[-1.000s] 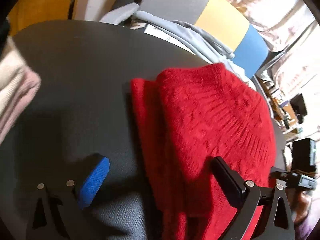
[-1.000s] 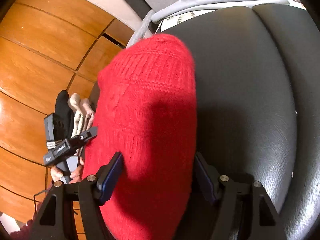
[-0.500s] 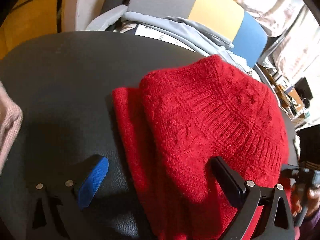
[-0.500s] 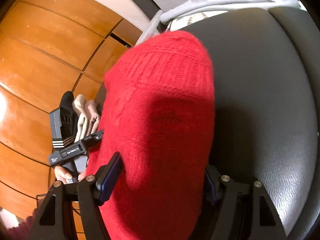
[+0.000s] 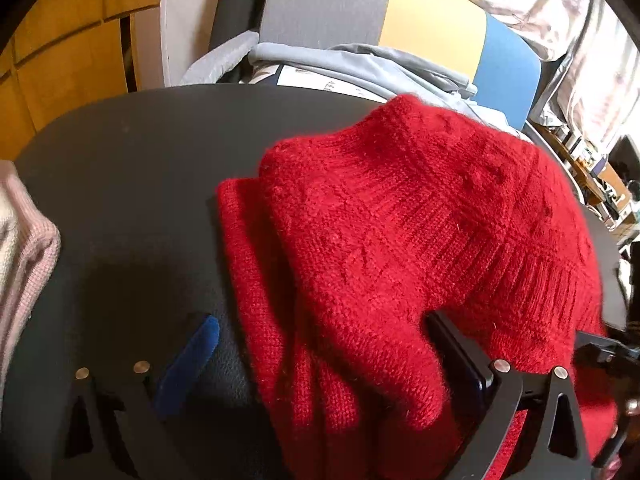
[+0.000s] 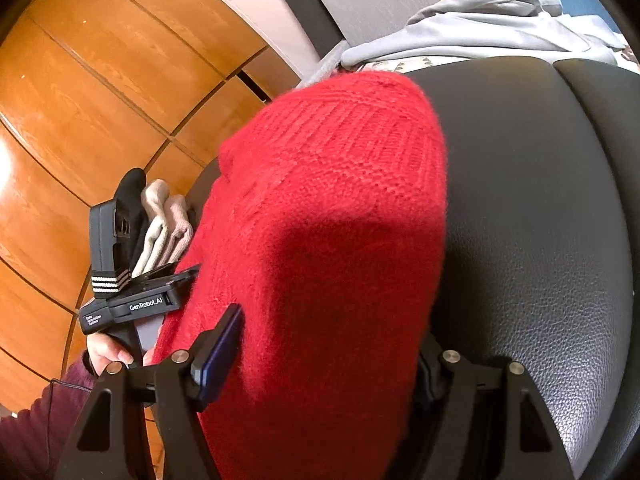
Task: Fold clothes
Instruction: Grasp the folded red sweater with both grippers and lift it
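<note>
A: Left wrist view showed the red sweater (image 5: 400, 248) lying folded on a black leather seat (image 5: 120, 184), filling the picture from centre out to three o'clock. The left tongs (image 5: 320, 364) stood released: the blue pad (image 5: 192, 356) at seven o'clock sat bare on the leather, clear of the wool, while the other finger at five o'clock lay under a fold.

B: And a pink knit (image 5: 24, 248) at nine o'clock, plus a grey garment (image 5: 360, 64) at twelve against a grey, yellow and blue chair back (image 5: 432, 20).

A: Right wrist view gave what that one lacked: a hand (image 6: 108, 352) in a maroon sleeve at eight o'clock holding the left tool, and wooden panelling (image 6: 100, 80) behind.

B: The right tongs (image 6: 320, 360) straddled the sweater. Were they clenched on it?

A: Wide apart, wool bulging between; the blue pad (image 6: 220, 352) touched the knit, the far one was hidden. I could not tell.
</note>
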`<state>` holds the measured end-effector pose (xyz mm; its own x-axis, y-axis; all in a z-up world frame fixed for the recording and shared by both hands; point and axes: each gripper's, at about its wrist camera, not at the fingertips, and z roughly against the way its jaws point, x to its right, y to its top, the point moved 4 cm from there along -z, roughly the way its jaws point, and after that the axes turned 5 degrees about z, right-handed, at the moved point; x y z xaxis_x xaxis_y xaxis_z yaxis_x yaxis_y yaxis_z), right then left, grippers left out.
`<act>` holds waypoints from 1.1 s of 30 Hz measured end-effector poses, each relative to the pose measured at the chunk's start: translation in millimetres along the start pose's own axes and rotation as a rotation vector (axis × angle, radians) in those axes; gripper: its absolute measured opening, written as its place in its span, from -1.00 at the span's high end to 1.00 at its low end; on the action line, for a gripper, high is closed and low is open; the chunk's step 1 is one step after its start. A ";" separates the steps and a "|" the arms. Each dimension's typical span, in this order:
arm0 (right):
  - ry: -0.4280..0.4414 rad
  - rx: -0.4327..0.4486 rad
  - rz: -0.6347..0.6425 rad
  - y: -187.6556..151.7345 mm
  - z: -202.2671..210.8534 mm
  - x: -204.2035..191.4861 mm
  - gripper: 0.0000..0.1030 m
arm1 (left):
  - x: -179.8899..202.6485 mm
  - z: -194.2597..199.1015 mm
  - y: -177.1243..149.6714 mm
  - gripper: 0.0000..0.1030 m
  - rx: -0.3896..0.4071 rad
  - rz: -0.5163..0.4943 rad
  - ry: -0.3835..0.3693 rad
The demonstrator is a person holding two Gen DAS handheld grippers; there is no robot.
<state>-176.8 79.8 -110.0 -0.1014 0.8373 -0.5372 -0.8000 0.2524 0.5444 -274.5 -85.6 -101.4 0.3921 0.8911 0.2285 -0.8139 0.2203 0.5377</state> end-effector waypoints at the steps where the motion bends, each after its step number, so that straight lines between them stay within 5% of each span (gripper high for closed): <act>1: -0.002 -0.003 0.001 0.3 -0.4 -0.1 -0.42 | -1.8 2.8 -5.3 -0.99 0.004 -0.002 0.000; 8: -0.023 -0.013 0.006 4.2 -3.1 2.0 -0.38 | 0.1 18.1 -21.5 -0.60 0.037 -0.038 -0.012; 16: -0.005 0.012 -0.034 6.3 9.5 -0.4 0.18 | 23.8 21.8 -15.7 0.24 0.099 -0.104 0.010; 22: -0.005 0.056 0.064 7.4 39.7 -26.6 0.26 | 12.6 42.5 -27.6 0.39 0.137 0.027 -0.103; 29: 0.018 0.034 0.053 -24.4 55.5 -34.1 0.27 | 24.1 83.1 -83.7 0.40 0.224 0.078 -0.087; 33: 0.036 0.041 0.156 -20.1 62.7 -66.1 0.29 | 22.9 103.0 -100.8 0.41 0.249 0.138 -0.090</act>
<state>-117.0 49.8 -45.0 -0.2442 0.8502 -0.4664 -0.7484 0.1406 0.6481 -139.4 -128.3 -66.8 0.3304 0.8646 0.3784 -0.7363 -0.0148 0.6765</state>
